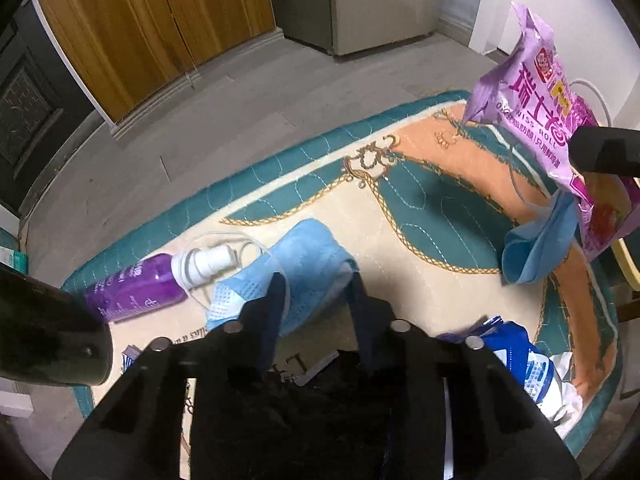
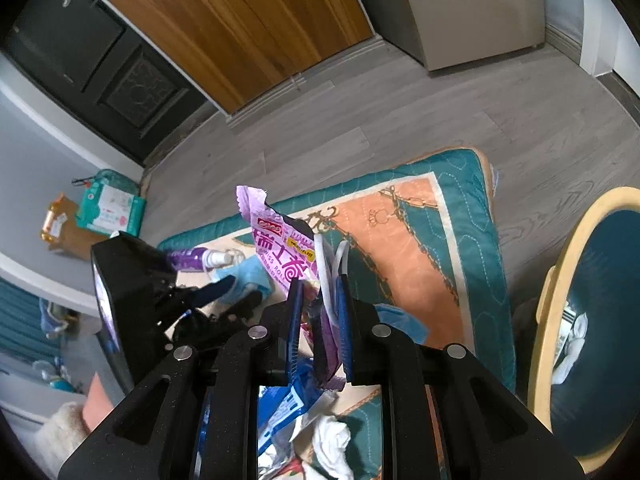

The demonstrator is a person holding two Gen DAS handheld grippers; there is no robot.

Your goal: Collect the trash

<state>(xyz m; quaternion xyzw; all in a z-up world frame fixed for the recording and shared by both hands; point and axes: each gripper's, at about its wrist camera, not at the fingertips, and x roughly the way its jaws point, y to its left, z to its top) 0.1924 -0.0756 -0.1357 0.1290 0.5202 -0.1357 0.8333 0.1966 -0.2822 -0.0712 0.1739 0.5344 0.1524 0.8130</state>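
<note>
My right gripper (image 2: pixel 320 304) is shut on a purple Swiss-roll wrapper (image 2: pixel 280 252) and a blue face mask (image 2: pixel 400 320) by its white ear loop, held above the table; both show in the left wrist view, the wrapper (image 1: pixel 536 92) over the mask (image 1: pixel 536 244). My left gripper (image 1: pixel 316 292) is open low over the table, its fingers on either side of a second blue face mask (image 1: pixel 304 264). A purple spray bottle (image 1: pixel 136 288) lies left of that mask. A blue-and-white wrapper with crumpled tissue (image 1: pixel 532 364) lies at the right, also under my right gripper (image 2: pixel 288 412).
The table wears a teal, cream and orange quilted cloth (image 1: pixel 436 216). A chair with a teal seat (image 2: pixel 600 292) stands at the right. Grey floor, wooden doors (image 1: pixel 152 24) and a fridge lie beyond. Packages (image 2: pixel 108 204) sit on the floor by the wall.
</note>
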